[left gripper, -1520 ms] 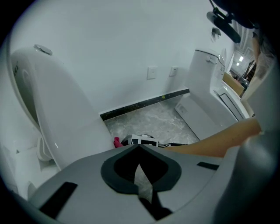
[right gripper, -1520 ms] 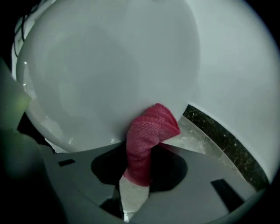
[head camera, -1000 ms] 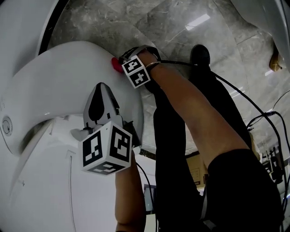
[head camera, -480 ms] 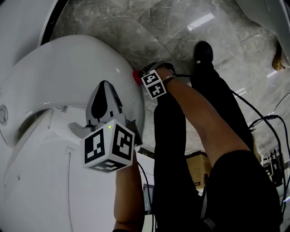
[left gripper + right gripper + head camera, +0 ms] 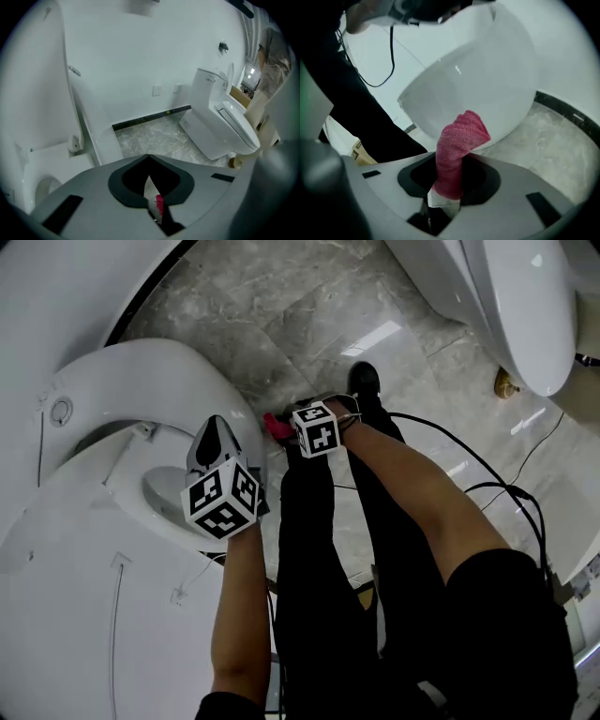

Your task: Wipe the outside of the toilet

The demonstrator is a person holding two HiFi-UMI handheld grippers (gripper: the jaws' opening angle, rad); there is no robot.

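The toilet (image 5: 487, 84) stood just ahead of the right gripper (image 5: 451, 174), whose jaws were clamped on a pink cloth (image 5: 457, 140). The cloth's bunched tip reached the bowl's outer curve, though contact was unclear. To its left, the left gripper (image 5: 214, 441) hung over the rim with its jaws together and empty.

The toilet (image 5: 141, 381) is glossy white, and the cloth (image 5: 459, 140) is deep pink with a fine knitted rib. The floor (image 5: 281, 306) is grey marble with pale veins, edged by a black skirting strip (image 5: 150, 117). The left tongs (image 5: 149, 159) and right tongs (image 5: 454, 161) are grey with black insets, their marker cubes (image 5: 222, 502) patterned in black-and-white squares.
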